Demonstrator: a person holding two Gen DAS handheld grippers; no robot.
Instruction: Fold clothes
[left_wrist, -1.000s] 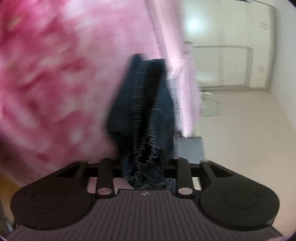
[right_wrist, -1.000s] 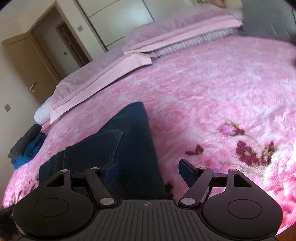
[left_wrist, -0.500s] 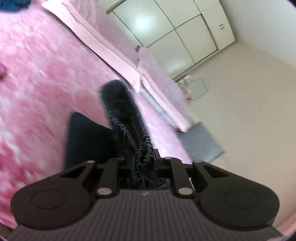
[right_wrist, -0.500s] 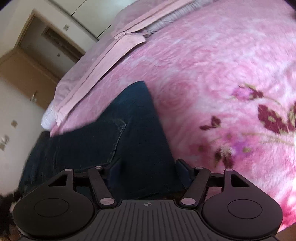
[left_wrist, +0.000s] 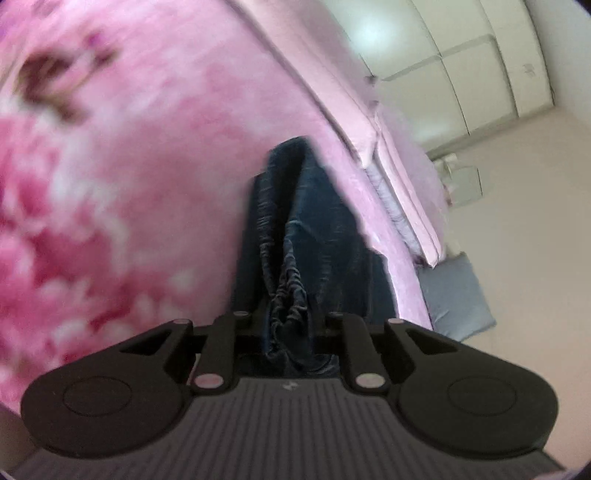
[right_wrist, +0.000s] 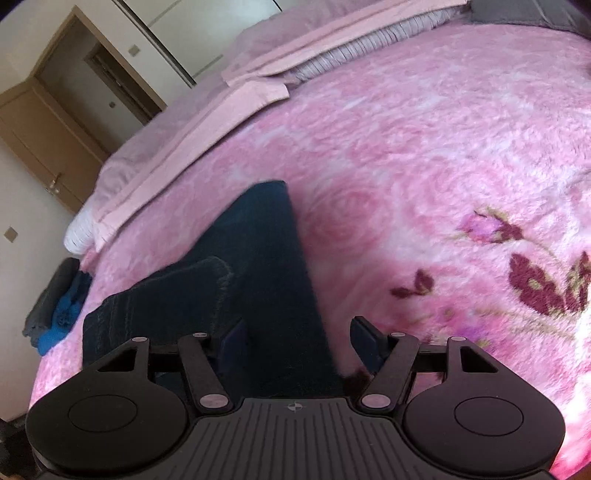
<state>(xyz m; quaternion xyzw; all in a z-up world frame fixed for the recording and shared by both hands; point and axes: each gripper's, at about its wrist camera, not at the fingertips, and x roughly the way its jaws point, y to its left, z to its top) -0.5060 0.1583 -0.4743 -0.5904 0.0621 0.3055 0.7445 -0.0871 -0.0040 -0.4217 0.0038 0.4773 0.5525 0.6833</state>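
Pink floral bedding (right_wrist: 424, 147) covers a bed in a bedroom, with pale pink pillows (right_wrist: 207, 122) stacked along its head and a brown door (right_wrist: 44, 140) standing beyond them. Dark blue jeans (right_wrist: 266, 266) lie spread on the blanket near the foot of the bed, one part doubled over another.

From the left wrist camera, the left gripper (left_wrist: 288, 325) has its jaws drawn nearly together on a gathered, elasticated edge of the jeans (left_wrist: 295, 236), which bunches between the fingers and runs away from the camera toward the pillows (left_wrist: 402, 184). White wardrobe doors (left_wrist: 461, 66) and a grey cushion (left_wrist: 454, 291) on the floor show past the bed's edge.

The right gripper (right_wrist: 299, 341) hovers with its jaws wide apart over the near end of the jeans; the fabric sits between the blue pads (right_wrist: 364, 338), which do not press on it. A blue and grey heap of clothes (right_wrist: 59, 306) lies at the far corner of the bed.

Compared with a second earlier, the left jaws have narrowed onto the bunched denim and the view has rolled, with the blanket (left_wrist: 110, 184) again filling the left side. The right jaws have closed slightly from their widest, and the jeans now reach further in between them.
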